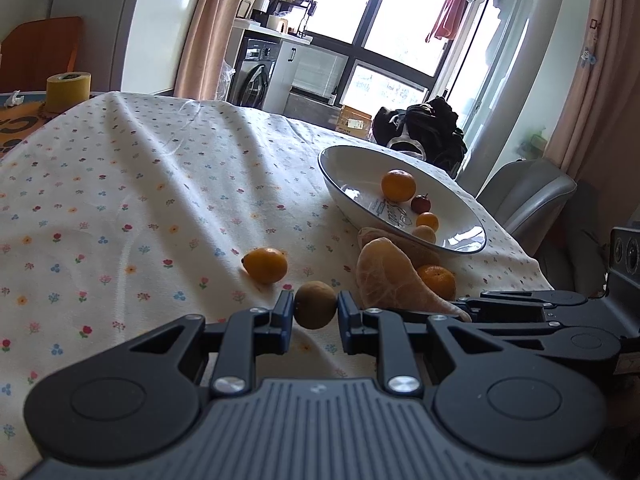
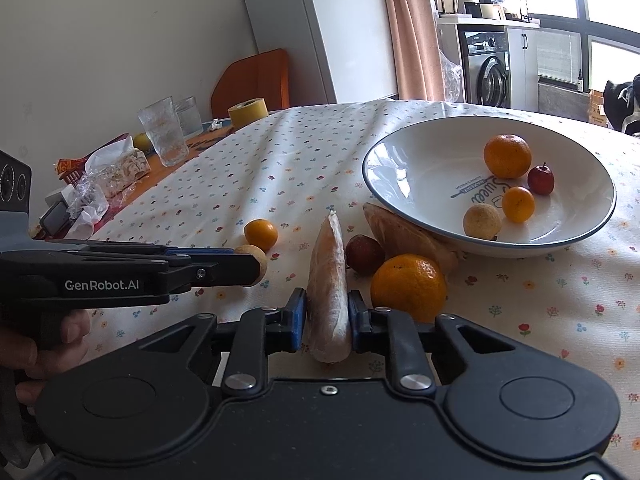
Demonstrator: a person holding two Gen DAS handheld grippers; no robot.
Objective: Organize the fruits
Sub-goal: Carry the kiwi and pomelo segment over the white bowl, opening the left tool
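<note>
My left gripper (image 1: 315,312) is shut on a small brown longan (image 1: 315,310), low over the flowered cloth; from the right wrist it shows at the left edge (image 2: 252,266). My right gripper (image 2: 328,320) is shut on a peeled pomelo segment (image 2: 328,280), standing on edge. Loose on the cloth lie a kumquat (image 2: 261,234), a red fruit (image 2: 364,254), a mandarin (image 2: 408,286) and a second pomelo segment (image 2: 404,232) against the bowl. The white bowl (image 2: 420,168) holds a mandarin (image 2: 507,156), a red fruit (image 2: 541,178), a kumquat (image 2: 518,204) and a longan (image 2: 482,222).
Two glasses (image 2: 164,132), a yellow tape roll (image 2: 248,112) and crumpled wrappers (image 2: 116,168) sit at the table's far left. A grey chair (image 1: 528,196) stands past the right table edge. A hand (image 2: 60,336) grips the left tool's handle.
</note>
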